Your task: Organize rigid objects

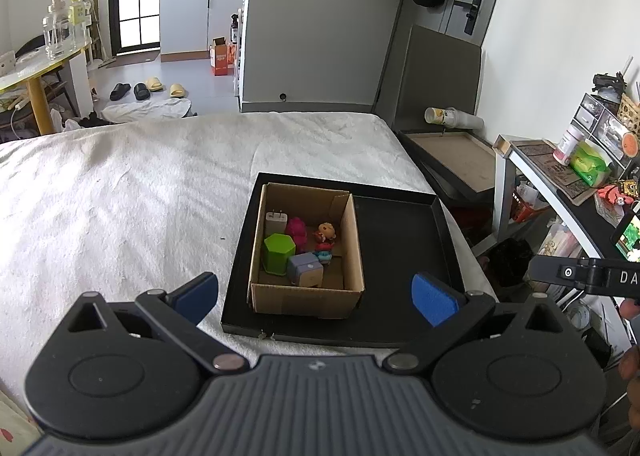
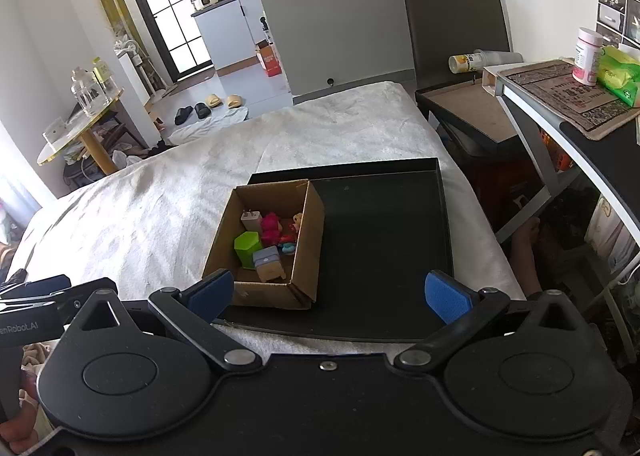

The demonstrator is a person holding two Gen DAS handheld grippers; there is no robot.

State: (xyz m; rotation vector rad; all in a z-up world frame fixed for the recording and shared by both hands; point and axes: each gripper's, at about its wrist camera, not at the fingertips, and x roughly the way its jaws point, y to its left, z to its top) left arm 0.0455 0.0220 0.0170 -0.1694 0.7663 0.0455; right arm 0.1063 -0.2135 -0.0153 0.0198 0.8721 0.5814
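A bed (image 1: pixel 140 192) covered in a white textured sheet fills the middle of a lived-in room, with a kitchen doorway beyond and a cluttered shelf unit (image 1: pixel 576 176) to the right. On the bed lies a shallow black tray (image 1: pixel 404 256), and in its left part stands an open cardboard box (image 1: pixel 308 296).

Box contents, all resting on its floor: a white plug adapter (image 1: pixel 276 222) at the far left, a pink toy (image 1: pixel 297 230) just beside it, a green hexagonal container (image 1: pixel 278 254) in front of the adapter, a grey-lilac block (image 1: pixel 305 270) nearest the camera, and a small doll figure (image 1: pixel 326 236) toward the right wall. The right part of the tray is bare.

Left hand-held gripper (image 1: pixel 316 296): held level above the near edge of the tray, aimed at the box, blue pads spread wide, nothing between them.

Right hand-held gripper (image 2: pixel 330 294): similarly low and forward-facing over the near tray edge, jaws spread wide and empty; its left pad (image 2: pixel 210 292) appears in front of the box's near corner, contact not determinable.
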